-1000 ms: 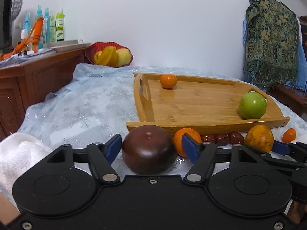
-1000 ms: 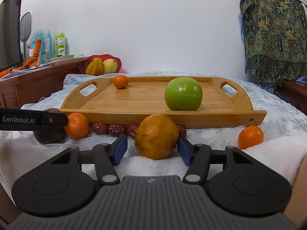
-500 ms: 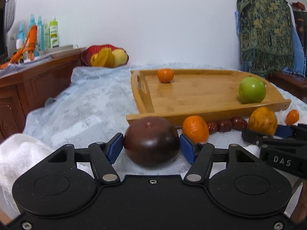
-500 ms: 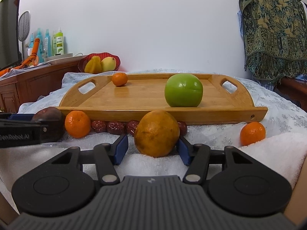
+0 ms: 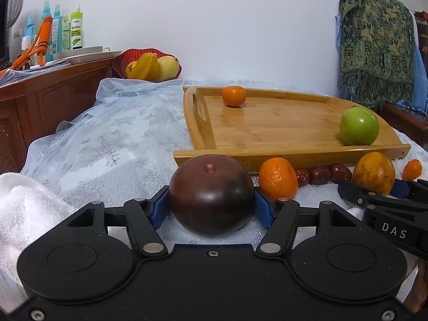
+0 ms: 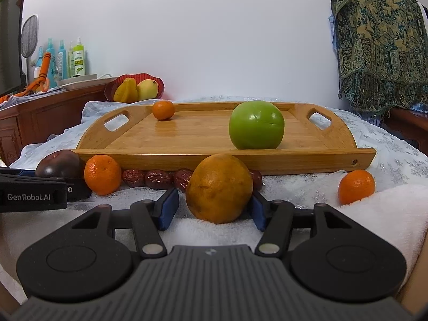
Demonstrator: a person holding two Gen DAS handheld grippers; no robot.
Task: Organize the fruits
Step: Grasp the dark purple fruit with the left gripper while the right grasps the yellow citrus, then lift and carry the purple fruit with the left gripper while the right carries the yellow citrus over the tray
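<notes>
**Me:** My left hand-held gripper (image 5: 211, 208) has its blue pads pressed against both sides of the dark purple fruit (image 5: 211, 195), so I read it as clenched on it. The fruit sits low, just in front of the near rim of the wooden tray (image 5: 267, 157), and I can't tell whether it has left the cloth.

**Partner:** And the right one?

**Me:** My right hand-held gripper (image 6: 214, 208) brackets the yellow-brown orange (image 6: 219, 187). The right pad looks to be touching; on the left I see a sliver of gap, so I take it as not yet closed on the fruit, which rests on the white towel (image 6: 374, 214).

**Partner:** What worries you?

**Me:** The purple fruit is smooth and round, and the pads grip it near its widest part. If I tilt while lifting, it could squirt out and roll across the tray into the small mandarin (image 5: 234, 95) or the green apple (image 5: 359, 126).

**Partner:** Anything nearer?

**Me:** The orange mandarin (image 5: 278, 178) lies just beside my left gripper's right finger, with the red dates (image 5: 321, 174) lined along the tray edge. A sideways swing would knock them. The tray rim is also in the way; coming in too low, I'd bump it. My two grippers are near each other, so lifting both at once risks a clash.
</notes>
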